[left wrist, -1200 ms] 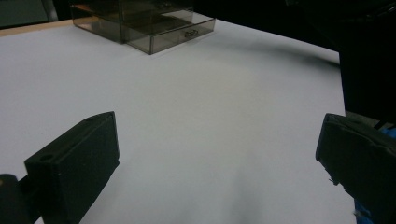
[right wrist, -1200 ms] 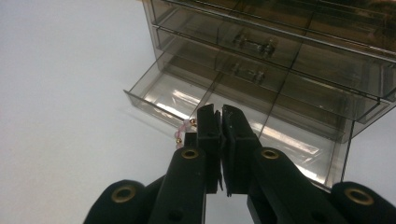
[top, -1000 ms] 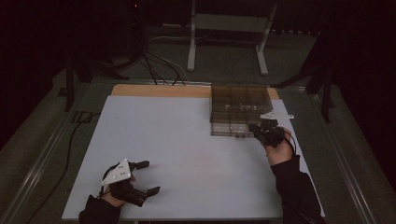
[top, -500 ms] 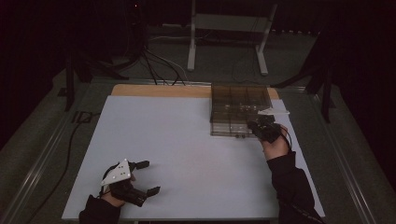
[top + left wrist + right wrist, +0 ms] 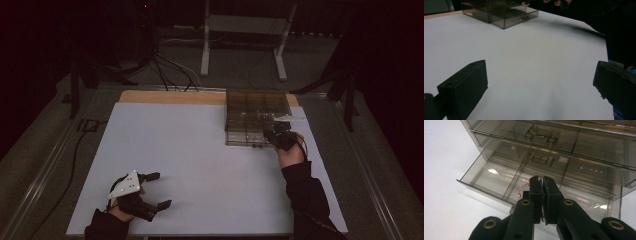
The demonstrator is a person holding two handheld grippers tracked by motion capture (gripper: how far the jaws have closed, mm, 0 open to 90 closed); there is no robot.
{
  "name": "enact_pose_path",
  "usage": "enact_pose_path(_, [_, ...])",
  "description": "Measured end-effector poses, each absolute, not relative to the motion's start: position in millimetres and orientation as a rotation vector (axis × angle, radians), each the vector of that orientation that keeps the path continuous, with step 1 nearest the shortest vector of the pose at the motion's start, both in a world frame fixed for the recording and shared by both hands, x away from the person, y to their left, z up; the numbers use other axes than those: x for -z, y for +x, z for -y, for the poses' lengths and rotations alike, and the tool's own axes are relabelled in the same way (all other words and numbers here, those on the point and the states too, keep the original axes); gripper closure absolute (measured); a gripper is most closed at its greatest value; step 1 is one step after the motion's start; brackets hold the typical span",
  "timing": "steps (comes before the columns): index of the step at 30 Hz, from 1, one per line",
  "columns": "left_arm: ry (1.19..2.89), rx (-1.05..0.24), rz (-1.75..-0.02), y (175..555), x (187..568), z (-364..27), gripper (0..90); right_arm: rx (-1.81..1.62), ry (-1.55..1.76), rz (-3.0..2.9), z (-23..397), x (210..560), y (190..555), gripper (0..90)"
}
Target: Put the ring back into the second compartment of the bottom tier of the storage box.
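Right gripper view, smoky drawer box [image 5: 564, 152], bottom drawer [image 5: 499, 180] open, pink bracelet [image 5: 522, 191] inside, right hand-held gripper [image 5: 542, 185] pinched closed.

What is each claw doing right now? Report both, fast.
Left claw: open, holding nothing, over the white table sheet.
Right claw: closed, nothing visibly held, above the bottom drawer of the smoky transparent plastic drawer box.

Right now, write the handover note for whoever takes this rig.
Right gripper: shut, over the open bottom drawer of the clear drawer box; whether it holds anything can't be told.
Left gripper: open, nothing in it, near the table's front edge.
A small pink beaded piece lies in the drawer beside the right gripper.
Done: drawer pulled out.
Left: probably push it shut.
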State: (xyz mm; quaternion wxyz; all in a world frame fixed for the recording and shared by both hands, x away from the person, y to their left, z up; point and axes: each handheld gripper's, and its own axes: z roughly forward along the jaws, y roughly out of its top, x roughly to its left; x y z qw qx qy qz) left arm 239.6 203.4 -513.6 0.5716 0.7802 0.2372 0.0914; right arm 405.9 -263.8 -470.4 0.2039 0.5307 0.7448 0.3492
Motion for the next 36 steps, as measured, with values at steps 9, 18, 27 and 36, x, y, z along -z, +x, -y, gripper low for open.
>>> enact_pose_path(9, [1.833, -0.212, -0.560, 239.6, 514.2, -203.5, 0.6, -0.988, 1.506, -2.070, 259.1, 475.6, 414.5, 86.4])
enact_pose_path(18, [1.828, -0.212, -0.558, 239.5, 513.8, -203.7, 0.6, -0.995, 1.510, -2.080, 252.0, 482.4, 420.8, 76.1])
enact_pose_path(27, [1.829, -0.209, -0.563, 240.0, 514.5, -203.8, 0.6, -1.059, 1.485, -2.079, 252.5, 472.1, 412.3, 57.1])
enact_pose_path(36, [1.833, -0.214, -0.564, 241.0, 513.5, -200.3, 0.6, -1.124, 1.471, -2.113, 248.3, 463.2, 401.1, 35.0])
